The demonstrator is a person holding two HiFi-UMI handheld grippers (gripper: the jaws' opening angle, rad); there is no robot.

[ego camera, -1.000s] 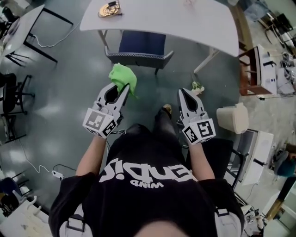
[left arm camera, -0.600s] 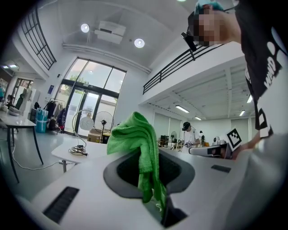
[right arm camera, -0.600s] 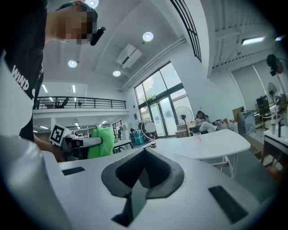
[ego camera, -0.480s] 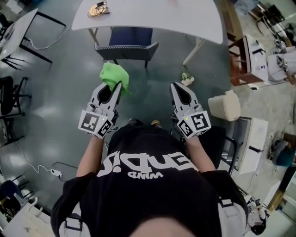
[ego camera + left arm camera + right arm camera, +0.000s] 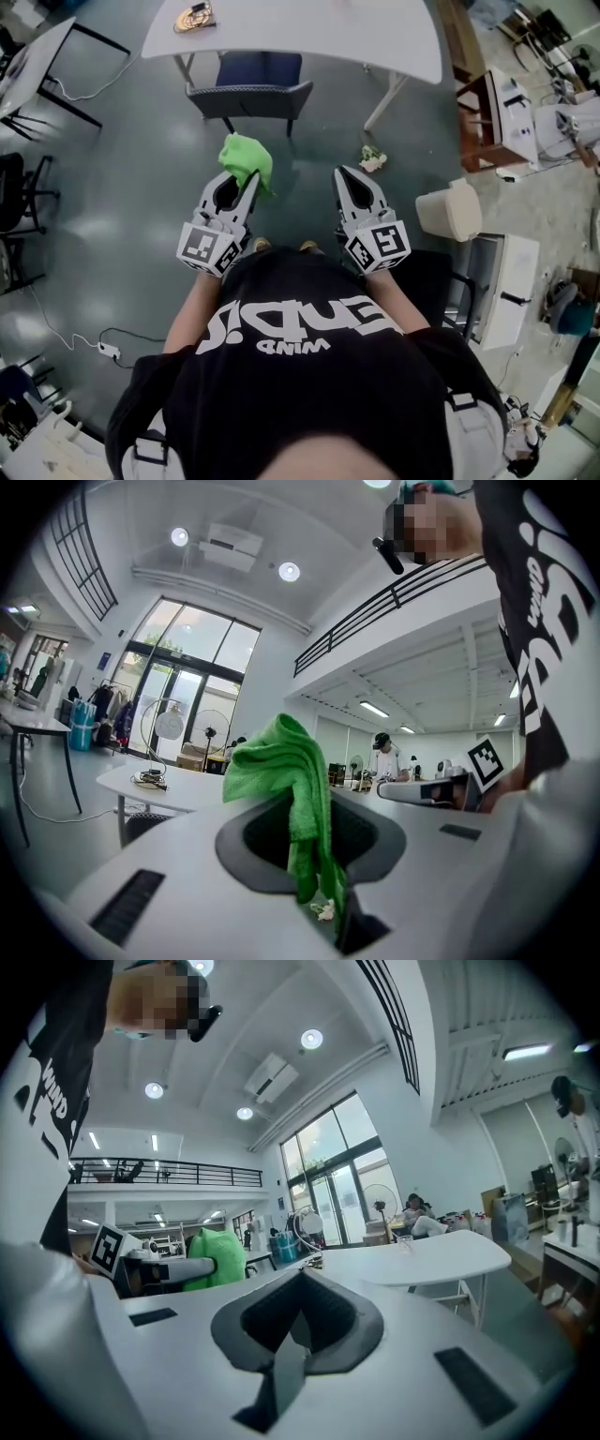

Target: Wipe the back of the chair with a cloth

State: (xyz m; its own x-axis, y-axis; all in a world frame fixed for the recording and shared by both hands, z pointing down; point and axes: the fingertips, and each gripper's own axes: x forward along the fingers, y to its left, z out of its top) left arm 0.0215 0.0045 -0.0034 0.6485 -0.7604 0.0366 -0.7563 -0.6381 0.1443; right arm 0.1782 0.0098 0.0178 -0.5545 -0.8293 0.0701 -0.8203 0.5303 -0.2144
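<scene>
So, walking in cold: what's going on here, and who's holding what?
A person stands with a gripper in each hand. The left gripper is shut on a green cloth; the right gripper is shut and empty. The chair sits ahead, tucked under a white table. The cloth is not touching it, so wiping has not begun.

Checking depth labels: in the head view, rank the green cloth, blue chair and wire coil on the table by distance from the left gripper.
1. green cloth, clamped in the left gripper.
2. blue chair, ahead, tucked at the table.
3. wire coil, on the table's left end.
</scene>
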